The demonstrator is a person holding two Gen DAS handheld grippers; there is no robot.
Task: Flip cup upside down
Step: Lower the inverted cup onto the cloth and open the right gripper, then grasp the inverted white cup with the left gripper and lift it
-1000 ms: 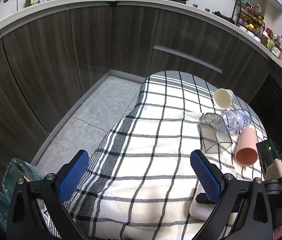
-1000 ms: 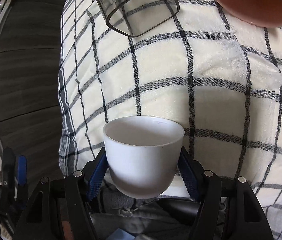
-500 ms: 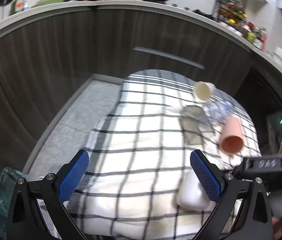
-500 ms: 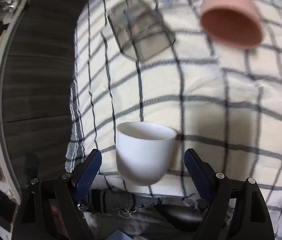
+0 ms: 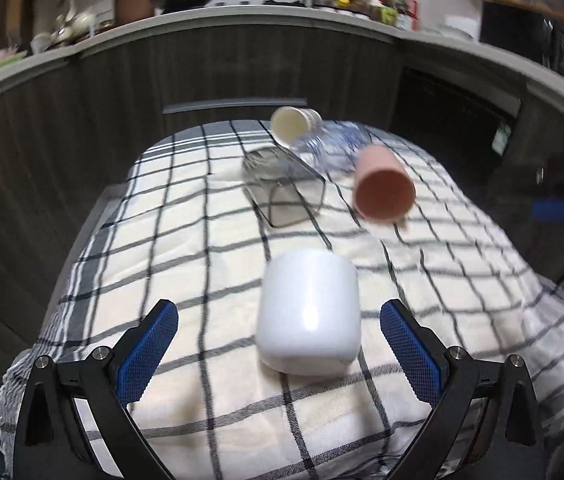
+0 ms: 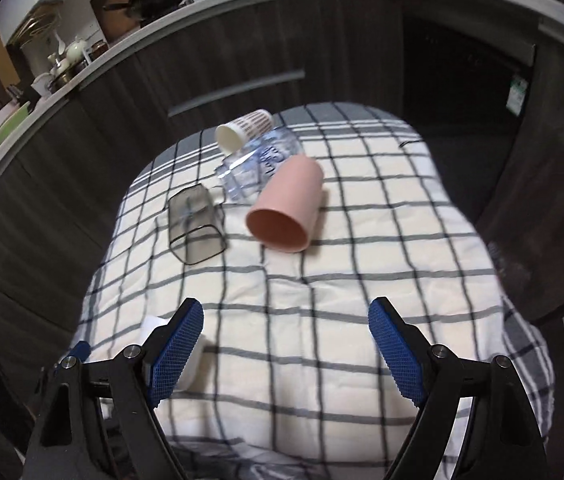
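Left wrist view: the left gripper [image 5: 277,340] is spread wide and grasps nothing; the white cup [image 5: 309,312] lies on the checked cloth [image 5: 185,240] between its blue pads [image 5: 147,350], clear of both, its closed base towards the camera; beyond lie a smoky clear container [image 5: 284,194], a pink cup [image 5: 382,188], a clear plastic bottle [image 5: 330,146] and a paper cup [image 5: 294,122], all on their sides; right wrist view: the right gripper [image 6: 286,346] is wide open and empty over the cloth; the white cup [image 6: 191,364] peeks from behind its left finger
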